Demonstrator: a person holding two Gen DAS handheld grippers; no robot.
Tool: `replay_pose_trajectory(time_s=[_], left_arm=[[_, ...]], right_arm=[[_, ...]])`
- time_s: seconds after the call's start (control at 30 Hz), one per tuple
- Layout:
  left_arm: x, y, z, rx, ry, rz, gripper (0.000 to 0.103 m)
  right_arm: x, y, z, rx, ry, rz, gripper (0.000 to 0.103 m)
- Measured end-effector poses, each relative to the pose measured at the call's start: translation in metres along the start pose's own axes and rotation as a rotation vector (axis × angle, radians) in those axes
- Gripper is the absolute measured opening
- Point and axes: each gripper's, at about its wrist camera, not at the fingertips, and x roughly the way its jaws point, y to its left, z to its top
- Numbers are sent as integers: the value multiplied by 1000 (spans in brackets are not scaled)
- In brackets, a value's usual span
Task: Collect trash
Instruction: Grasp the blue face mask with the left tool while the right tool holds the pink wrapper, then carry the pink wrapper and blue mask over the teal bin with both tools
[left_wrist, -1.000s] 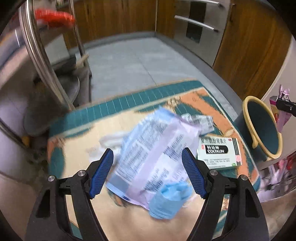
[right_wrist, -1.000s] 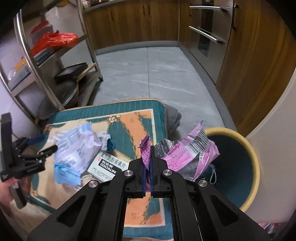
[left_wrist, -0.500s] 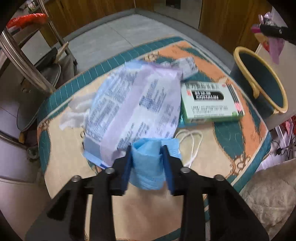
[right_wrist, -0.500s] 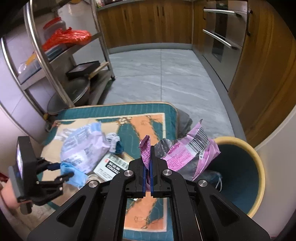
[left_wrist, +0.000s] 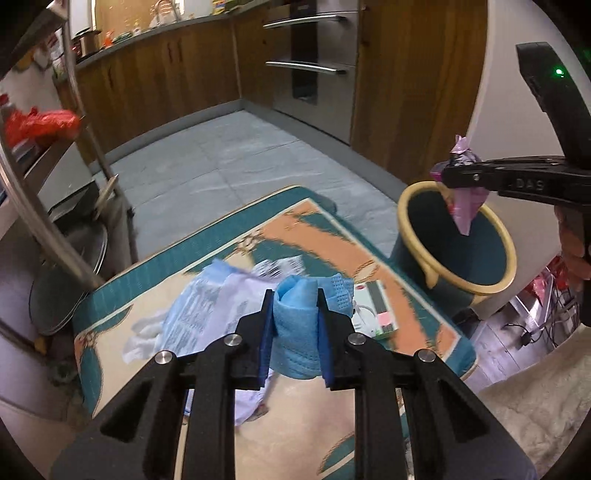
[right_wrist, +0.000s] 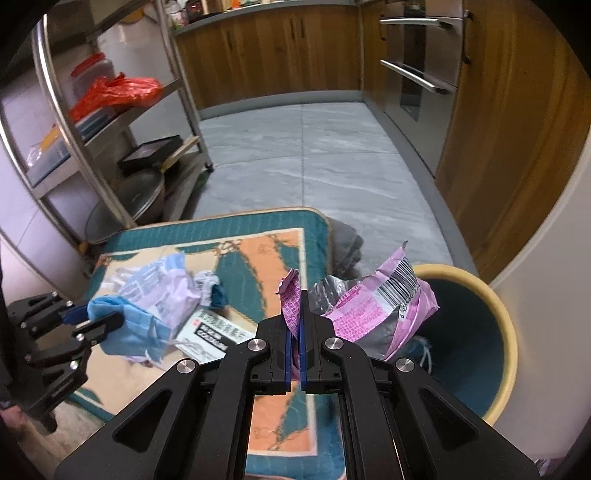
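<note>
Woven teal, orange and cream patterned rug (right_wrist: 258, 254) lies flat on the grey stone-tile floor (right_wrist: 314, 162), with timber cabinet fronts (right_wrist: 280, 55) and a steel wire rack (right_wrist: 110, 147) behind it. Round dark-teal waste bin (right_wrist: 506, 332) with a pale yellow rim stands just beside the rug's right edge, and a bit of blue material is visible at its bottom. Left gripper (left_wrist: 295, 325), black with blue pads, is clamped on a folded light-blue face mask (left_wrist: 297, 325) of soft pleated fabric, the fingers narrowed onto the bunched cloth; in the right wrist view its white ear loops hang down just above the rug. Right gripper (right_wrist: 294, 332) pinches a crinkled pink foil wrapper (right_wrist: 373, 310), fingers almost together on one torn corner; the wrapper, silver inside and printed with a barcode and small pink text too fine to read, hangs over the bin's mouth. Pale lilac-and-blue plastic package (right_wrist: 162, 284), covered in dense illegible print, lies crumpled on the rug just behind the mask. Flat white-and-green medicine carton (right_wrist: 210, 332) rests on the rug beside the package, with Chinese characters above a black band of white lettering, partly covered. Small crumpled white-and-teal scrap (right_wrist: 210, 291) sits touching the lilac package on its right.
</note>
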Motion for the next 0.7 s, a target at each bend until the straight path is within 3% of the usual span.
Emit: replay_pose_trajectory(time_s=[0.7], left_arm=[[34,-93,45,100,-37,-90,20]], right_arm=[[3,-96,-25,124,27,-143,4]])
